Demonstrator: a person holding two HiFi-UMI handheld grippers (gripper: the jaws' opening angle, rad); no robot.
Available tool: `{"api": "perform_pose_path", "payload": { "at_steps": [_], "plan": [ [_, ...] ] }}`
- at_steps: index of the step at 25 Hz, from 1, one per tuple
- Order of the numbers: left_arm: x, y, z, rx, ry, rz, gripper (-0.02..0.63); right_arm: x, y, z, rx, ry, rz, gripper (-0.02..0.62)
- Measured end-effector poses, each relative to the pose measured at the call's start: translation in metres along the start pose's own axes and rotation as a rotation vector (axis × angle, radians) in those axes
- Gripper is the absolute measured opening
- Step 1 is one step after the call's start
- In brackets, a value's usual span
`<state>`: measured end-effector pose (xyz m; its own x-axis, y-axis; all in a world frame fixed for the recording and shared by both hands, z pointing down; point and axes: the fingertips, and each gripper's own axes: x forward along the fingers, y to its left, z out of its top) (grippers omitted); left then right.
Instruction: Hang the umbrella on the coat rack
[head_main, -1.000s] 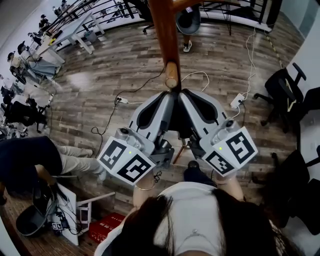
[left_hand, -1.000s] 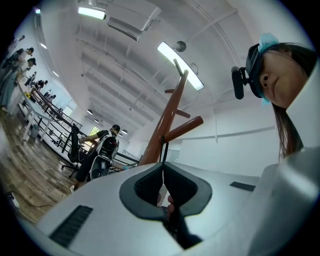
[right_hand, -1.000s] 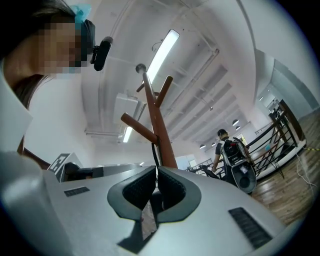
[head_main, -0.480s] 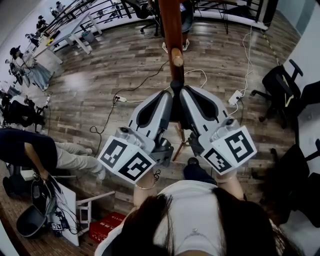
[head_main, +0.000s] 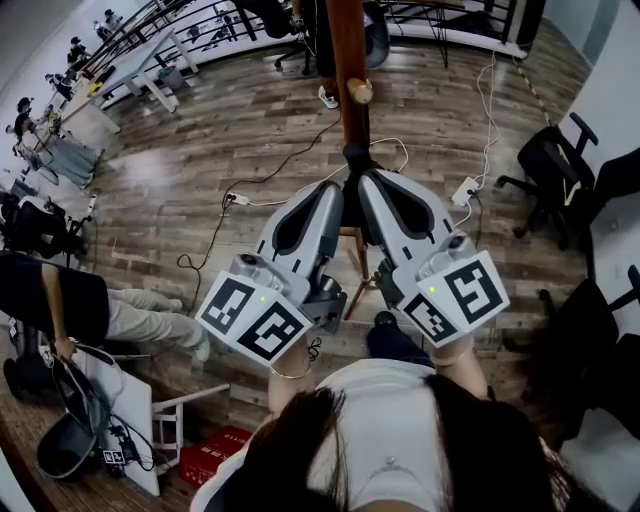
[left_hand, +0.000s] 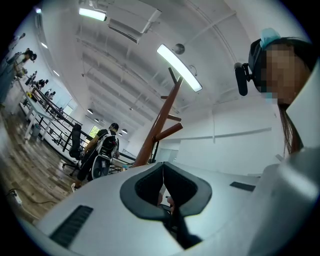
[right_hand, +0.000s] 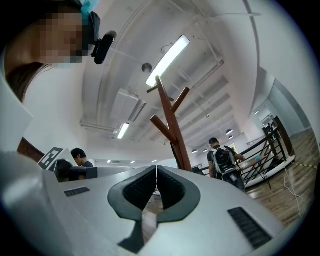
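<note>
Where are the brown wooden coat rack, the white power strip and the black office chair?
Brown wooden coat rack (head_main: 345, 40): head view, its upright post.
White power strip (head_main: 466, 192): head view, middle of its casing.
Black office chair (head_main: 540, 160): head view, its seat.

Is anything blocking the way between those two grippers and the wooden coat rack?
Nothing visible does. The coat rack rises just beyond the left gripper and the right gripper, both shut. A dark thing sits between their tips; I cannot tell what it is.

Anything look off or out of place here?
No umbrella plainly shows. The left gripper and right gripper are both shut, tips side by side by the coat rack; a dark thing between them can't be identified.
</note>
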<state>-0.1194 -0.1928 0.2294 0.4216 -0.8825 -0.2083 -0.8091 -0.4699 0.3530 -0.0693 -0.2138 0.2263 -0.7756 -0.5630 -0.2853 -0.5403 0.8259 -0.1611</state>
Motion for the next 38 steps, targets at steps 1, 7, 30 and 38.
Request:
{"api": "perform_pose_path", "payload": {
  "at_steps": [1, 7, 30, 38],
  "plan": [
    [-0.002, -0.001, 0.000, 0.000, 0.000, 0.001, 0.012, -0.002, 0.002, 0.000, 0.002, -0.001, 0.001, 0.035],
    [-0.017, -0.008, -0.003, -0.005, 0.001, -0.001, 0.012, -0.013, 0.013, -0.001, -0.001, 0.001, -0.009, 0.035],
    [-0.087, -0.057, -0.007, -0.009, -0.006, -0.033, 0.012, -0.073, 0.079, 0.004, -0.014, -0.002, -0.025, 0.035],
    [-0.112, -0.074, -0.009, -0.019, -0.004, -0.036, 0.012, -0.095, 0.101, 0.008, -0.021, -0.001, -0.040, 0.035]
  ]
}}
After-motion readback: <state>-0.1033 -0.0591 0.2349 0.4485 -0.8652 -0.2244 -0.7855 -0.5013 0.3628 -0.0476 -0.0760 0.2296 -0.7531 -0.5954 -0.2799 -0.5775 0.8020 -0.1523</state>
